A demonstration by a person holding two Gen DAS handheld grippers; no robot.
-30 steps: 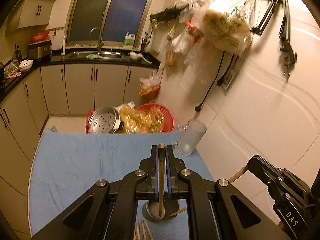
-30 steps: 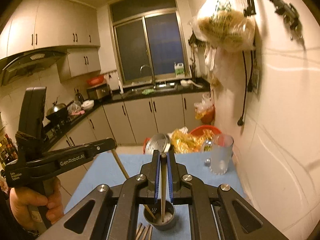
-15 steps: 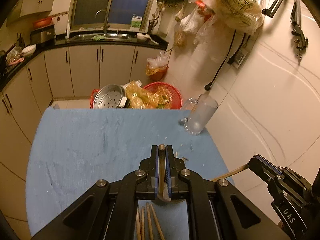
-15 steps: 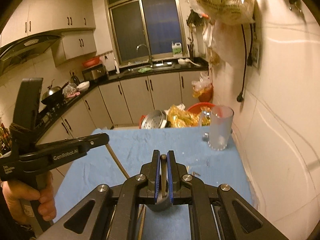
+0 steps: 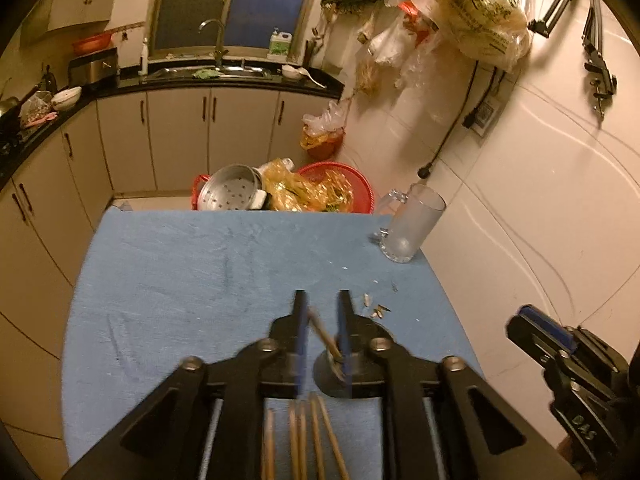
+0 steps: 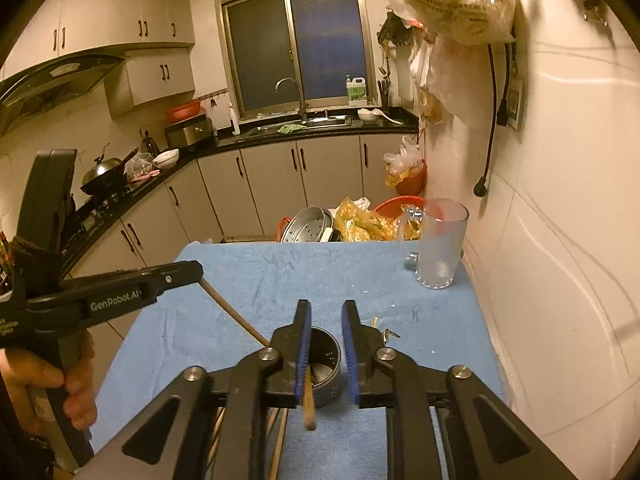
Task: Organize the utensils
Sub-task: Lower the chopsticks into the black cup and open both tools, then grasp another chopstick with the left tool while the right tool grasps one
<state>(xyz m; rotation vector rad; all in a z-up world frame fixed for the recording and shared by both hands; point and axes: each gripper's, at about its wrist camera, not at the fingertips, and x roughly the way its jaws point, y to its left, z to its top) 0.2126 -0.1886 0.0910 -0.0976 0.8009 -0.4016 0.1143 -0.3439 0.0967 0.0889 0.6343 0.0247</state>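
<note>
A small perforated metal cup [image 6: 325, 362] stands on the blue cloth [image 5: 200, 280] near its front edge. My left gripper [image 5: 321, 298] hovers just over the cup [image 5: 334, 376]; its jaws are opening. A wooden chopstick [image 5: 322, 330] leans loose between them, its lower end in the cup. My right gripper [image 6: 326, 308] is over the same cup, and its jaws are opening too. A blurred chopstick [image 6: 308, 404] slips down beside its left pad, unpressed. Several more chopsticks [image 5: 308, 440] lie flat on the cloth below the left gripper.
A glass mug [image 5: 412, 226] stands at the cloth's far right corner by the tiled wall. Small scraps [image 5: 376, 308] lie near the cup. Beyond the far edge sit a metal steamer [image 5: 232, 194] and a red basket [image 5: 340, 188]. A hand [image 6: 76, 384] holds the left gripper's handle.
Both grippers have come down toward the cup. Their jaws, which were shut on one upright chopstick each, have parted, and both chopsticks now tilt loose.
</note>
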